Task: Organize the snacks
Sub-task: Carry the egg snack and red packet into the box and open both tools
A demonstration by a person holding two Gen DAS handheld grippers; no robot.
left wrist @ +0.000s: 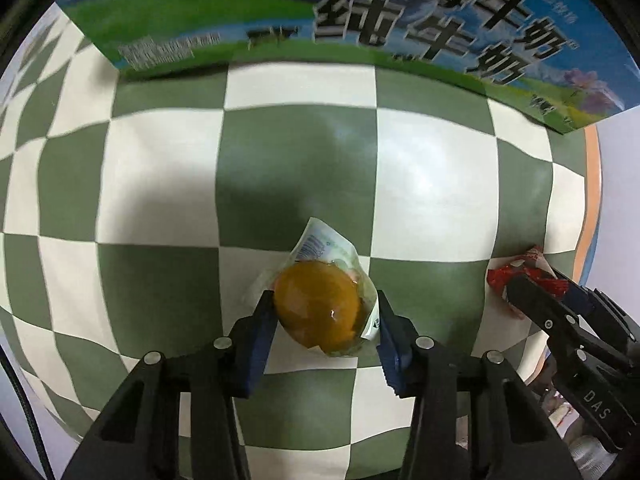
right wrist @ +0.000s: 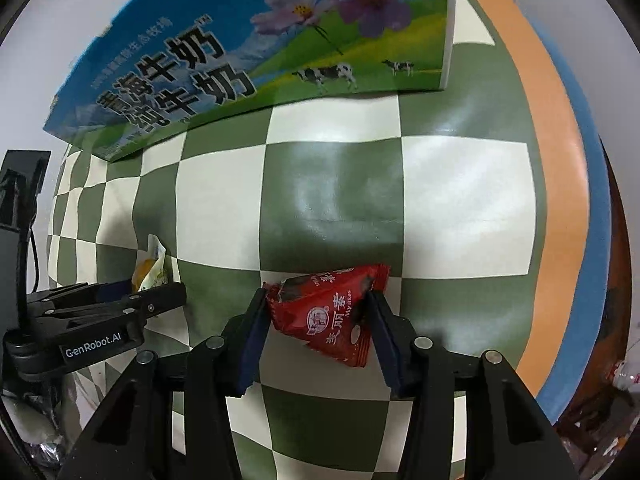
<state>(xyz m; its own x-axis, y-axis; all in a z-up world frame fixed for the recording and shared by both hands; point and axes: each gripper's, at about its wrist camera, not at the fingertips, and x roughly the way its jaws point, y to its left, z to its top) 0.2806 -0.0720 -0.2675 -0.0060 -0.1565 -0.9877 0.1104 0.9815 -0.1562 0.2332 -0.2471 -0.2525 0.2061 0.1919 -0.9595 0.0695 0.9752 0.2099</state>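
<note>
- The left gripper (left wrist: 324, 312) has its jaws pinching a clear pouch (left wrist: 320, 304) that holds a round orange-brown snack; a barcode shows on the pouch's white top flap, the rest of its print too small to read.
- The pouch sits low over the tabletop (left wrist: 160, 168), which wears a green-and-cream checked cloth.
- Seen from the right wrist, the left gripper (right wrist: 160, 292) carries the white lettering "GenRobot.AI" on its side, with the pouch (right wrist: 150, 268) poking up past its tips.
- Behind both snacks stands a milk carton (right wrist: 224, 40), at the far side of the cloth. It bears large dark Chinese characters ending in 牛奶 on two lines, over a picture of green pasture, cows and pink-purple flowers (the smaller print is blurred).
- The right gripper (right wrist: 316, 312) has its jaws pinching a red packet (right wrist: 332, 312) marked 麦丽素 with the word "Mylikes" beside a round logo.
- From the left wrist, the right gripper (left wrist: 532, 280) shows the letters "DAS" on its black body, the red packet (left wrist: 516, 272) at its tips, near the cloth's right edge.
- An orange band and then a blue one border the cloth on the right.
</note>
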